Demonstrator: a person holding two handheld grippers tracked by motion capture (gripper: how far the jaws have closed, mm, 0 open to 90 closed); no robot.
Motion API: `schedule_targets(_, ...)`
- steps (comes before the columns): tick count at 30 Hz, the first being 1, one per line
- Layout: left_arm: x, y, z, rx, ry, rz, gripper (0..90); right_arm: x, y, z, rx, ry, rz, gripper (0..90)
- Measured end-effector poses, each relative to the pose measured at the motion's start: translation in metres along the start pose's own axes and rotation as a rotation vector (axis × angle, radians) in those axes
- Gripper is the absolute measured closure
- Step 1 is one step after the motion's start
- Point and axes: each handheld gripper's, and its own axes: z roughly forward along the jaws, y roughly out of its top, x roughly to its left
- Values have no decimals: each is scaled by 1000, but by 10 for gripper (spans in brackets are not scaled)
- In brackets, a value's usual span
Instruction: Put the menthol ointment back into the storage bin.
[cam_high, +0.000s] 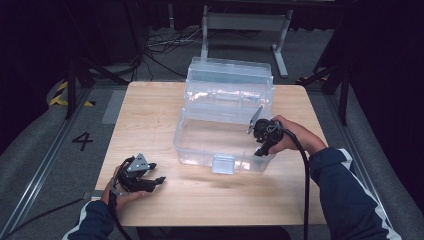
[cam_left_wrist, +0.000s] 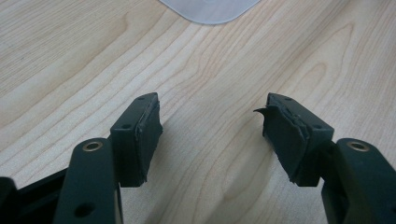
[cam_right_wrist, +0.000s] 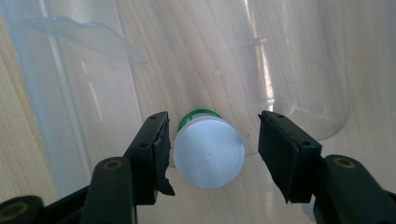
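Item: one small bottle (cam_right_wrist: 208, 156) with a pale, flat round end and a green band behind it, seen end-on inside a clear plastic storage box (cam_high: 200, 145) that stood open near the middle of a wooden table (cam_high: 150, 115), its hinged lid tilted back at the far side and a latch tab at the near wall. Location of item: within the box, by the right-hand end, between the two black jaws of the right gripper (cam_right_wrist: 212, 144) — the left pad lay just beside the round end, possibly touching it, while the right pad stood clear with a gap, so the bottle was released rather than clamped. Whether it lay on the box floor or stood upright could not be told. Left gripper (cam_left_wrist: 212, 135): parked low over bare tabletop at the near left corner, jaws spread, nothing between them; worn, frayed padding on the right pad. Handling notes, by judgement: small and probably light, a rigid plastic shell with a smooth rounded side, so apt to roll or slip if squeezed off-centre; unlikely to break, though it could tip or skid on the slick box floor. Best hold — across the widest part of the round body, pads square to opposite sides, approached from above to stay clear of the box wall
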Motion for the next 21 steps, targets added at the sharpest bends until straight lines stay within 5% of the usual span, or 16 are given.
schedule_targets(14,0,0,0,0,0,0,372,1,-8,-15,-59,-19,3,444)
schedule_targets(21,0,0,0,0,0,0,372,-1,-18,-28,-121,-30,47,446)
